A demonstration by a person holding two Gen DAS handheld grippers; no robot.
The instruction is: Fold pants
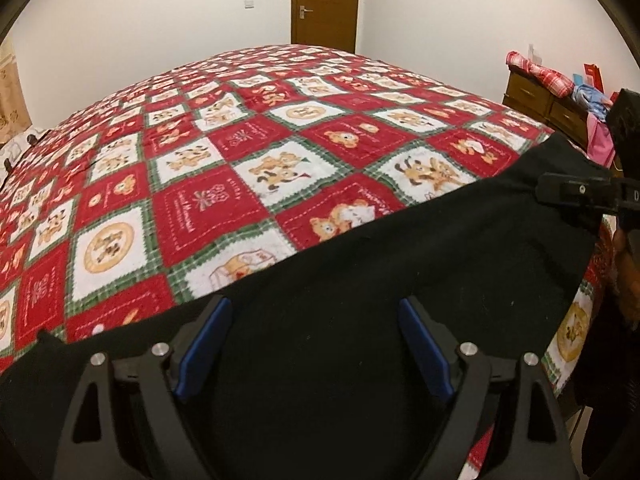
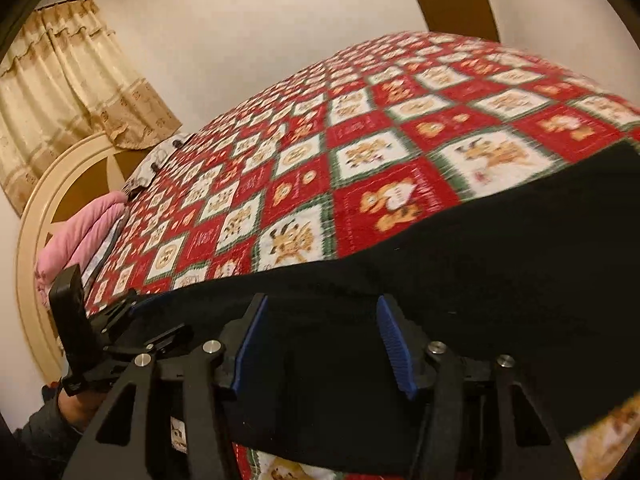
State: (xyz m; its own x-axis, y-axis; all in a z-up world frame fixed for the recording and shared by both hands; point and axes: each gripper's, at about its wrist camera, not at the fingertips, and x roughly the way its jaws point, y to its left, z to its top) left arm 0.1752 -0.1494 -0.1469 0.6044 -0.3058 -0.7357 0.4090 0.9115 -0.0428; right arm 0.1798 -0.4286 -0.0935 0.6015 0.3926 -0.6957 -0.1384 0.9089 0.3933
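Note:
The black pants (image 1: 420,256) lie flat along the near edge of the bed, on a red, white and green patchwork quilt (image 1: 224,168). My left gripper (image 1: 314,312) is open above the pants, its blue pads (image 1: 204,344) spread wide with nothing between them. My right gripper (image 2: 322,312) is also open over the pants (image 2: 500,264), blue pads (image 2: 394,344) apart. The right gripper shows at the right edge of the left wrist view (image 1: 580,196), near the pants' far end. The left gripper shows at the lower left of the right wrist view (image 2: 120,332).
The quilt covers the whole bed (image 2: 360,120). A wooden door (image 1: 325,2) is behind the bed. A wooden dresser (image 1: 540,100) with piled clothes stands at the right. A pink pillow (image 2: 84,232), a cream headboard (image 2: 52,184) and curtains (image 2: 68,76) are at the bed's left end.

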